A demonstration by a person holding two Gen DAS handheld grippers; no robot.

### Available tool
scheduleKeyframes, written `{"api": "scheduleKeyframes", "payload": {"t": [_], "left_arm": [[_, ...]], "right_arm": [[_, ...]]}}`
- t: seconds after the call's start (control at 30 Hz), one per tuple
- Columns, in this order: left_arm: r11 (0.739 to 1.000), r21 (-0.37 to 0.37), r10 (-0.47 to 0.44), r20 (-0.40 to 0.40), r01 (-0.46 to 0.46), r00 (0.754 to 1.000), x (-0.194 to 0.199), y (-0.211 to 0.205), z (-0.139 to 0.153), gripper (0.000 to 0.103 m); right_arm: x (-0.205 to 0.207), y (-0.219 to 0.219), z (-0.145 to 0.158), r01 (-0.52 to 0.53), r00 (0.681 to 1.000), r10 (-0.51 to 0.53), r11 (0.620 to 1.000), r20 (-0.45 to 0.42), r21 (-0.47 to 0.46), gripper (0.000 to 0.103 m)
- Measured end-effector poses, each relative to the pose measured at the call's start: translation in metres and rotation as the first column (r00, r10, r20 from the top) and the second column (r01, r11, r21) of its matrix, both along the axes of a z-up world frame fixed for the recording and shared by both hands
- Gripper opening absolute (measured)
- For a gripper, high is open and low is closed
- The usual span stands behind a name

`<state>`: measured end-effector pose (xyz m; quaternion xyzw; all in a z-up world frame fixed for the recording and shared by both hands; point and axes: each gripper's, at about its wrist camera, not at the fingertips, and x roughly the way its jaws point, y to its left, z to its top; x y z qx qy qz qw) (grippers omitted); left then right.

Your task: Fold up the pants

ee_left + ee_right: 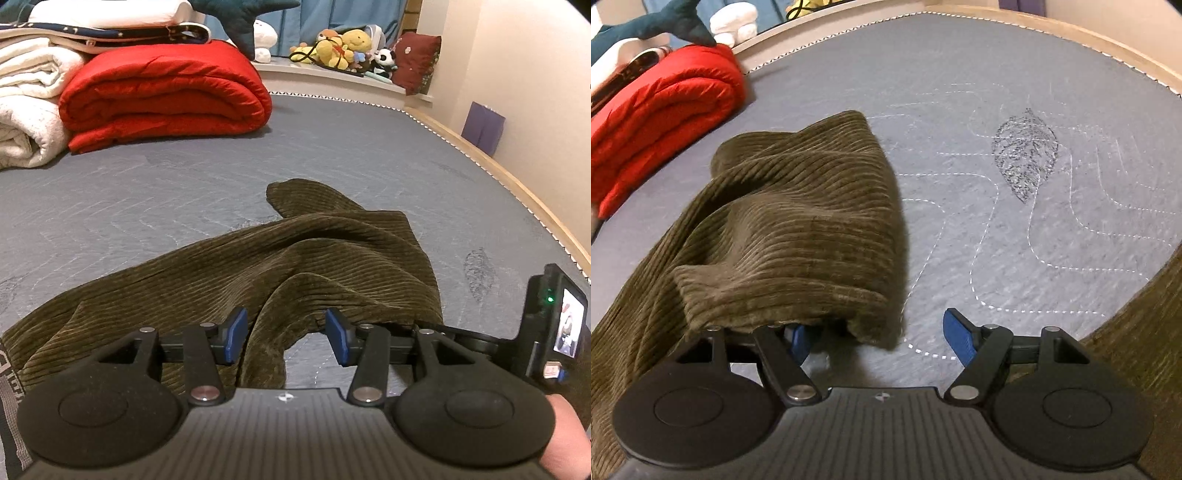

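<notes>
Corduroy, olive-green and thick-ribbed: we see one pair of pants [280, 258] lying rumpled on the grey-blue quilted mattress of a bed [147, 192], bunched into soft humps, with one end reaching toward the middle of the bed and the rest trailing off the lower left of both views. We judge the cloth soft and limp, fairly weighty for fabric, and grippy, not slippery, thanks to its ribs; it will sag wherever it is unsupported. We would take hold at a hem or the waistband, pinching one flat layer instead of a bunched hump.

We count two grippers. The left hand-held gripper [286, 338] stands partly open, its blue pads apart, with a fold of the pants hanging between them but not pinched. The right hand-held gripper [879, 341] is wide open; a drooping edge of the pants covers its left pad [799, 341], while its right pad hangs over bare mattress, and nothing is gripped.

Beyond the pants we count one folded red quilted blanket [166, 92], white blankets stacked beside it [26, 107], and a huddle of soft toys [343, 48] on a ledge behind the bed
</notes>
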<state>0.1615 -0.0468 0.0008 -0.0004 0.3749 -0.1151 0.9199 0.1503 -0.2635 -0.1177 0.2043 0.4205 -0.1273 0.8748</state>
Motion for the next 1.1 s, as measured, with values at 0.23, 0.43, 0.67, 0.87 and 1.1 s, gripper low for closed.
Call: {"api": "scheduleKeyframes", "payload": {"t": [0.23,0.43,0.67,0.87,1.1], "left_arm": [[1.000,-0.010,0.009,0.003,-0.009,1.000,0.000,0.006,0.002,0.052],[0.999,-0.015,0.050,0.021,-0.050,0.999,-0.004,0.023,0.009,0.052],[0.990,-0.036,0.136,0.025,-0.135,0.990,-0.003,0.057,0.017,0.052],[0.980,-0.076,0.184,-0.010,-0.184,0.983,0.000,0.078,0.019,0.052],[0.986,-0.108,0.124,-0.027,-0.127,0.992,0.001,0.071,0.015,0.052]], "right_arm": [[0.007,-0.001,0.018,-0.010,0.992,0.025,0.992,0.121,-0.128,0.018],[-0.015,0.041,0.071,-0.103,0.857,0.298,0.898,0.420,-0.427,0.015],[-0.068,0.129,0.063,-0.526,0.373,0.862,0.501,0.344,-0.687,0.015],[-0.067,0.157,0.026,-0.692,0.312,0.946,0.293,0.092,-0.660,0.018],[-0.041,0.120,0.052,-0.704,0.479,0.824,0.567,0.304,-0.428,0.023]]}}
